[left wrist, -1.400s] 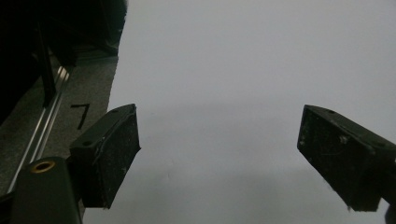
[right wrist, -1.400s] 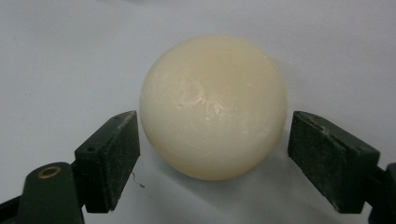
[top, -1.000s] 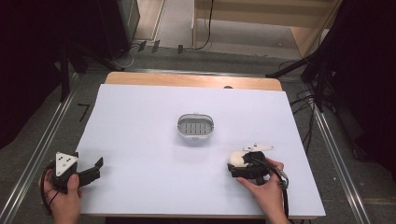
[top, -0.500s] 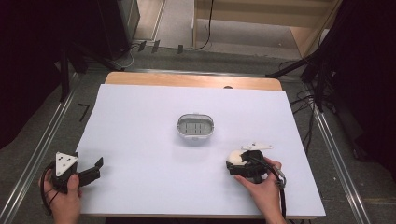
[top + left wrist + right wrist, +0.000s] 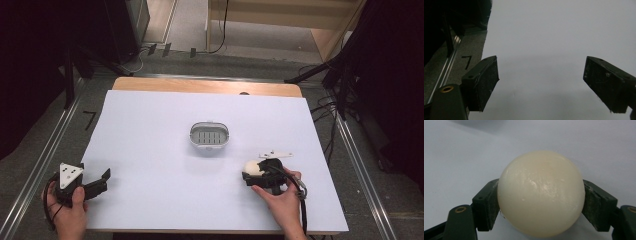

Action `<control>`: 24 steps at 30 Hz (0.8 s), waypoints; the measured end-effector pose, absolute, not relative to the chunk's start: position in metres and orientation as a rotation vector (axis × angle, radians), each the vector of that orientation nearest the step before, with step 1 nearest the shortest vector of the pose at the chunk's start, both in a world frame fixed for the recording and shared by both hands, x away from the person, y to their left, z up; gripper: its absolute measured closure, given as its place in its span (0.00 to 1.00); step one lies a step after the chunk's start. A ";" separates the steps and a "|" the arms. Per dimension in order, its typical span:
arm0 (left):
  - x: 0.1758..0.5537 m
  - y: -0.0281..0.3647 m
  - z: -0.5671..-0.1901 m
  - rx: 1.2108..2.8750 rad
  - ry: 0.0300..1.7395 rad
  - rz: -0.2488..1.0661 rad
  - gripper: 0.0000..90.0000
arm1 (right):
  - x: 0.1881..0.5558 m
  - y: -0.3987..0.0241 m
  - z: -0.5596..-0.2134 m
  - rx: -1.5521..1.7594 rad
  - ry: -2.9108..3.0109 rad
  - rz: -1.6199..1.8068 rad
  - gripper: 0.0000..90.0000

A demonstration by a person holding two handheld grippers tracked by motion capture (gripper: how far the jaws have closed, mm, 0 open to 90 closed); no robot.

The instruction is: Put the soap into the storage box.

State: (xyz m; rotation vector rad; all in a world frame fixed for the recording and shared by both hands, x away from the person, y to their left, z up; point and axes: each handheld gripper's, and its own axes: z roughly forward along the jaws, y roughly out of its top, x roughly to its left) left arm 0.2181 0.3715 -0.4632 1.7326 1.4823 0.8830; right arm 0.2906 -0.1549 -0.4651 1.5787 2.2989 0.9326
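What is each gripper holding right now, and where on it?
The right gripper has just been closing on the rounded cream-white soap bar, its jaws pressing on the bar's two opposite sides. The left gripper is open, holding nothing.

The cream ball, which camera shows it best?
The right gripper view: the cream ball sits close up, with a black pad pressed on each side. In the high view it is a small pale blob at the tip of the right hand-held gripper, near the table's front right.
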 end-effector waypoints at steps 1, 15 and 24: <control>0.218 0.371 -0.463 1.733 1.482 0.883 0.15 | 0.291 -0.155 -0.464 1.579 2.296 0.933 0.28; 0.218 0.372 -0.463 1.727 1.480 0.881 0.15 | 0.296 -0.153 -0.456 1.575 2.298 0.971 0.28; 0.218 0.372 -0.463 1.728 1.482 0.882 0.15 | 0.301 -0.149 -0.449 1.564 2.301 0.986 0.28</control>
